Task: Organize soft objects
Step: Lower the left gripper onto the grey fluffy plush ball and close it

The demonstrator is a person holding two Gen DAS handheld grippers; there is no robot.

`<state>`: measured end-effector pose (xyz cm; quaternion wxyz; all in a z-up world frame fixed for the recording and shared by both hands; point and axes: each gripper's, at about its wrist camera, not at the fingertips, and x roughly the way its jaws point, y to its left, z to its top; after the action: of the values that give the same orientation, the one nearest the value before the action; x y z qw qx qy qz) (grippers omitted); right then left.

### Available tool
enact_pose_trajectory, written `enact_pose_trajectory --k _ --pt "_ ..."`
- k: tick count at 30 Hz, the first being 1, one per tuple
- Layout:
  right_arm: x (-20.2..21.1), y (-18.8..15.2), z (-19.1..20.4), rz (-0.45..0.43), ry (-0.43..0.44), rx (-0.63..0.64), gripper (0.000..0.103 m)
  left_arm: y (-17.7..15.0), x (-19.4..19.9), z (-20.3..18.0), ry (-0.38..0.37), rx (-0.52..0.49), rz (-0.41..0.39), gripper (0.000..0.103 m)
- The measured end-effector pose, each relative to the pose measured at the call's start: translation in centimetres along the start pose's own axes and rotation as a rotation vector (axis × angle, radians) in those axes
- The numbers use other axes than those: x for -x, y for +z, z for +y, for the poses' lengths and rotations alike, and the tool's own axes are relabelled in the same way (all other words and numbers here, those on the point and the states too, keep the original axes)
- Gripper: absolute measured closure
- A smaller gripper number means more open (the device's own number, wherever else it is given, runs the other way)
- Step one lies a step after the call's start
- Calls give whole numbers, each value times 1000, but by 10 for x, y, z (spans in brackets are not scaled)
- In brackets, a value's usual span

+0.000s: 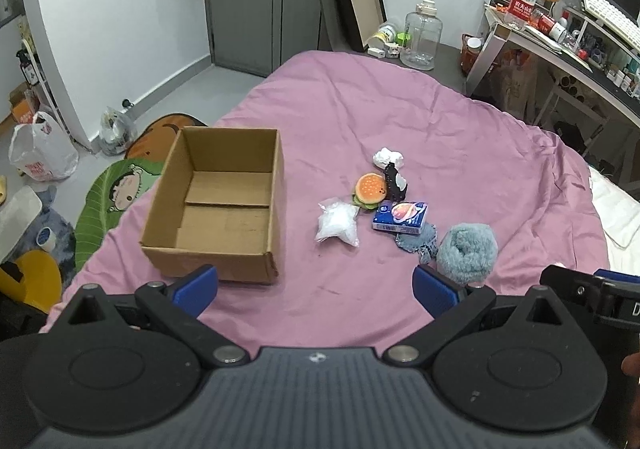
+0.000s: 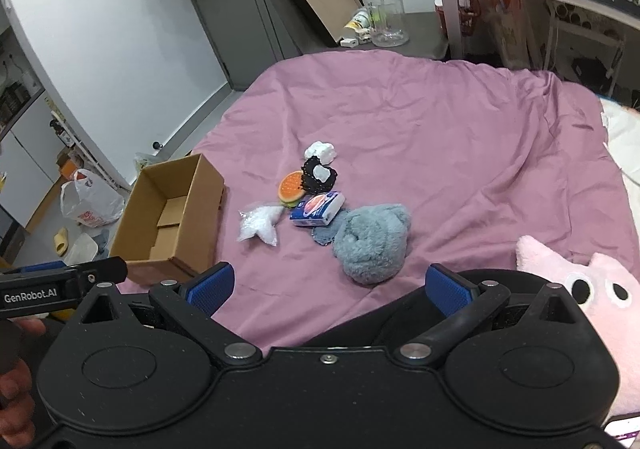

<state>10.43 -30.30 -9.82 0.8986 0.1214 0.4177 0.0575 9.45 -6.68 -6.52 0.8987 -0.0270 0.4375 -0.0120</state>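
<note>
On your left the cardboard box (image 1: 216, 205) sits open and bare inside on the pink bedspread (image 1: 440, 121); it is stiff enough to take drops without bracing, I judge. Just right of it, apart from the box, lies the clear plastic bag of white filling (image 1: 338, 225): light and slippery, so pinch a bunched corner, not the flat face. Next comes the burger squishy (image 1: 370, 189), touching the bag's far edge; it should compress and spring back, so close across its middle. Behind it lie the black-and-white soft toy (image 1: 396, 181) and a crumpled white wad (image 1: 388, 157). The blue tissue pack (image 1: 400, 217) is the firmest piece; take it across its short sides. It overlaps a denim scrap (image 1: 416, 241), limp and best picked by a raised fold. Farthest right, the fluffy grey-blue bundle (image 1: 466, 251) is bulky but light; bite deep into the pile so it does not slip. Your left gripper (image 1: 316, 283) and right gripper (image 2: 328, 287) both hover over the near bedspread with fingers spread wide, holding nothing. The left wrist view looks straight into the box floor, which the right view shows only obliquely. The right view alone shows the pink plush (image 2: 580, 289) at the bed's near right, and the grey bundle whole.
</note>
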Motion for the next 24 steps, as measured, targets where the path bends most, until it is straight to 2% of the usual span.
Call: enact_pose_trajectory --k 8,13,17,21,24 --pt "-28 14 -15 6 15 -63 1 10 -37 -17 -15 -9 34 3" --pt "-49 21 -28 29 33 -106 13 14 -58 -27 -32 -15 53 5" --pt "-67 26 -43 66 58 -158 23 19 -76 -38 -52 -11 75 14" --pt "-85 31 -58 99 75 -208 33 20 -96 -46 -79 11 115 30" --pt "-100 34 -67 127 83 -240 40 22 -110 -53 -91 16 132 34"
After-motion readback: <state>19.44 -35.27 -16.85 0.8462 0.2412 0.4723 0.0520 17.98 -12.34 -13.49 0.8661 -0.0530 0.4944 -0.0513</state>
